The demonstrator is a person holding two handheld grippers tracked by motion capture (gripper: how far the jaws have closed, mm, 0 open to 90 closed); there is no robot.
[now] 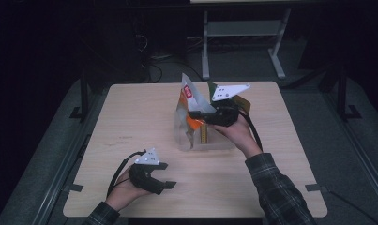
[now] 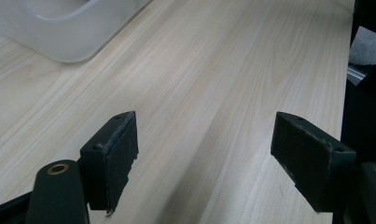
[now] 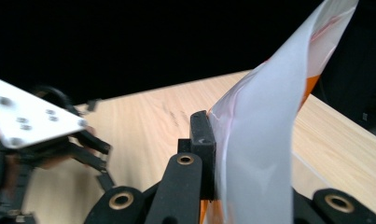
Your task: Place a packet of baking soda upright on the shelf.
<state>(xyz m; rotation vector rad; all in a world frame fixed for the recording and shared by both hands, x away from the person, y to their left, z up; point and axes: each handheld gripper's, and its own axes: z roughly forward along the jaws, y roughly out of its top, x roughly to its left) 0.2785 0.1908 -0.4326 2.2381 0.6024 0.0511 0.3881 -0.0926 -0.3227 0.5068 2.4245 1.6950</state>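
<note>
One snack bag (image 1: 192,110) stands near the middle of the table (image 1: 130,117), toward its far edge, inside one clear plastic tub (image 1: 210,143). The right gripper (image 1: 198,115) pinches the bag's side. The left gripper (image 1: 170,176), released and empty, rests near the front-left corner.
</note>
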